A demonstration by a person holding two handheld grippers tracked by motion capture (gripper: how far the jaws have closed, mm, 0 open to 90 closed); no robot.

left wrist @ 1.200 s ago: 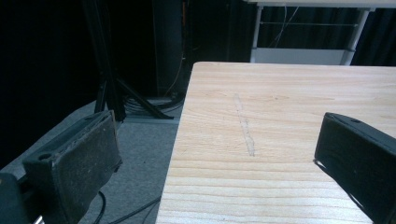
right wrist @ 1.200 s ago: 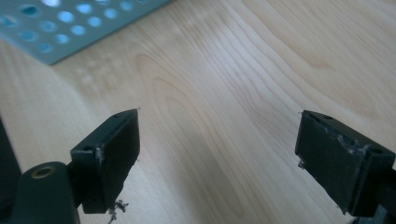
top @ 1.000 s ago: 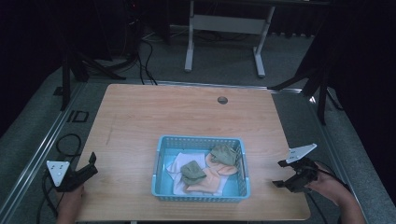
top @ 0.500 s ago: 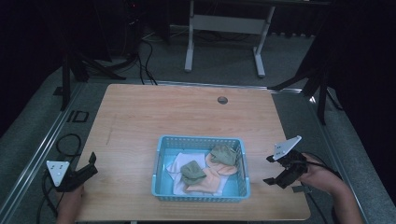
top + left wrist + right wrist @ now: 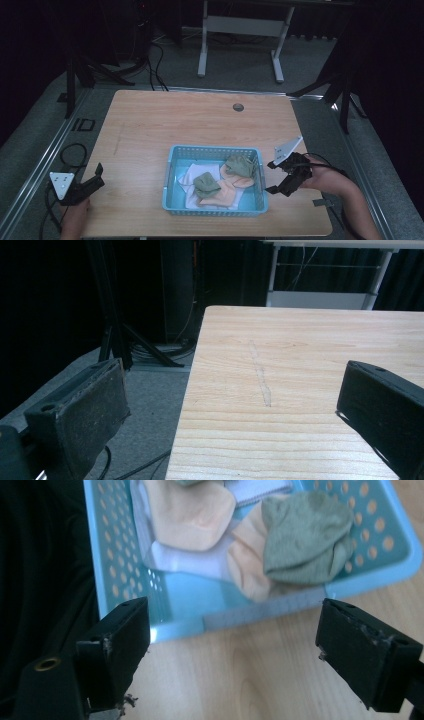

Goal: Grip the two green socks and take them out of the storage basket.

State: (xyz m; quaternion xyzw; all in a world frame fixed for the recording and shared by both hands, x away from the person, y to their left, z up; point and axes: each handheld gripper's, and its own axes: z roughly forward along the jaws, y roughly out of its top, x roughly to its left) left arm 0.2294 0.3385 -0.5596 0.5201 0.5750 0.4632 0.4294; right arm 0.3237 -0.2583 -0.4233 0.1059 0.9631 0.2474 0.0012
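Right tongs [image 5: 278, 176] gape wide, empty, beside the basket [image 5: 172, 176]; left tongs [image 5: 92, 179] wide too. Lift over the rim, drop onto the green sock [image 5: 305, 535] nearest it, pinch only that

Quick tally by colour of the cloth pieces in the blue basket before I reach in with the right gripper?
Green pieces: 2
Peach pieces: 2
White pieces: 1 visible, partly buried, so there may be more
Total: 5 visible, all inside the blue basket; the right gripper is open beside its right wall.
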